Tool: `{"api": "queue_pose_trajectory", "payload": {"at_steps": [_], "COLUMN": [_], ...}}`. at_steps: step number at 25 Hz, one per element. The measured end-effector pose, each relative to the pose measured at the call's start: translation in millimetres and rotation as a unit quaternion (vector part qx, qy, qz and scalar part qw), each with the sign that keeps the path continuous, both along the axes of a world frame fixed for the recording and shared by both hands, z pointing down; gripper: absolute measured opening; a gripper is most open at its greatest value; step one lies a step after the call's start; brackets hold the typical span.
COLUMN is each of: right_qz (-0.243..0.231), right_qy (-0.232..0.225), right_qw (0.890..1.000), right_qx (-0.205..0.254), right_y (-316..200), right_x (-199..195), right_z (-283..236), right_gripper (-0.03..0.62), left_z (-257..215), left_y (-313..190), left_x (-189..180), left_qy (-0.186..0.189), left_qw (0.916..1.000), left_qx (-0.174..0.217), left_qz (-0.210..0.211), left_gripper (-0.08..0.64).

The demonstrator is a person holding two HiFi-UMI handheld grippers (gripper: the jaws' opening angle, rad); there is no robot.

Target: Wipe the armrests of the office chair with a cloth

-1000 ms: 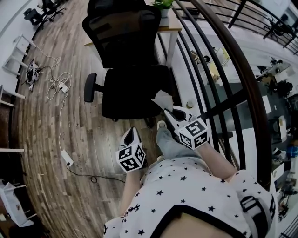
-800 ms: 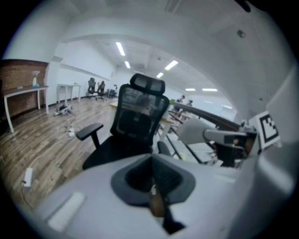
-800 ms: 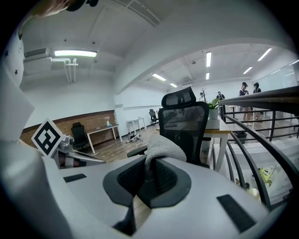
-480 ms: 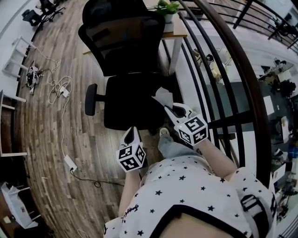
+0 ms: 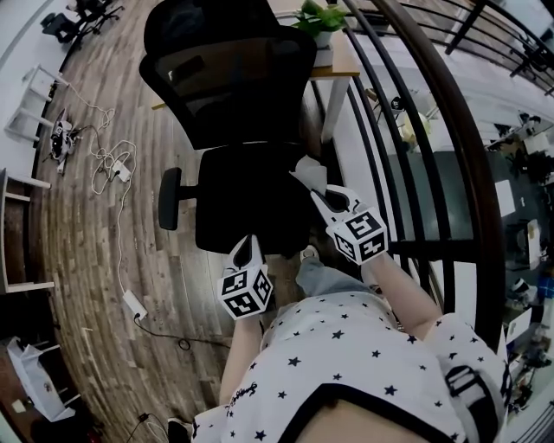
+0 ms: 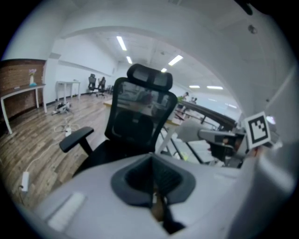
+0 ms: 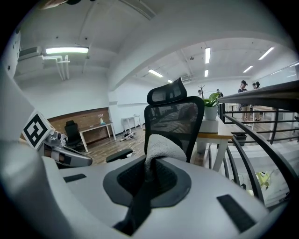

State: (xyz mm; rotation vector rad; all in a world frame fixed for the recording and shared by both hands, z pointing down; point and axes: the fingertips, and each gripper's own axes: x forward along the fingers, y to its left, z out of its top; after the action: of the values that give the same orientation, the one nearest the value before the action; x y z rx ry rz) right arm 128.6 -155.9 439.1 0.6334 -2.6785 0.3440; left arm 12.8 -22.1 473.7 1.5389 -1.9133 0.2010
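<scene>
A black office chair point(image 5: 234, 95) stands ahead on the wood floor, seat point(image 5: 247, 203) facing me. Its left armrest point(image 5: 170, 199) shows plainly, and again in the left gripper view point(image 6: 76, 138). My right gripper point(image 5: 322, 195) is shut on a white cloth point(image 5: 308, 173) point(image 7: 161, 144) at the seat's right edge, where the other armrest is hidden. In the left gripper view the cloth point(image 6: 192, 130) shows beside the chair point(image 6: 140, 116). My left gripper point(image 5: 248, 248) hangs shut and empty before the seat's front edge.
A dark curved railing point(image 5: 433, 138) runs close along the right. Behind the chair stands a desk point(image 5: 333, 60) with a potted plant point(image 5: 322, 16). Cables and a power strip point(image 5: 114, 164) lie on the floor at left, with white tables point(image 5: 26, 104) beyond.
Both grippers have come closer to the chair. The right gripper has carried the cloth up to the seat's right edge; the left has kept low before the seat.
</scene>
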Motion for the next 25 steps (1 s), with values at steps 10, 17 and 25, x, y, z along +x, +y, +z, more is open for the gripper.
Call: {"api": "queue_pose_trajectory", "payload": {"at_steps": [10,17,25], "right_qz": [0.013,0.014,0.004], "right_qy": [0.032,0.067,0.118], "right_qw": [0.999,0.998,0.993], "right_qx": [-0.001,-0.003,0.002], "right_y": [-61,-96,-125], "right_x": [0,3,4], "right_z": [34,68,110], "right_gripper": [0.031,0.031,0.031], "left_z": [21,34,49], "left_y": [-44,-71,-87], "left_x": [1,3,11], "left_qy": [0.023,0.032,0.040], "left_qw": [0.9994,0.9987,0.9971], "left_qx": [-0.023,-0.034,-0.055], "left_qz": [0.013,0.022,0.033], "left_gripper": [0.006,0.006,0.006]}}
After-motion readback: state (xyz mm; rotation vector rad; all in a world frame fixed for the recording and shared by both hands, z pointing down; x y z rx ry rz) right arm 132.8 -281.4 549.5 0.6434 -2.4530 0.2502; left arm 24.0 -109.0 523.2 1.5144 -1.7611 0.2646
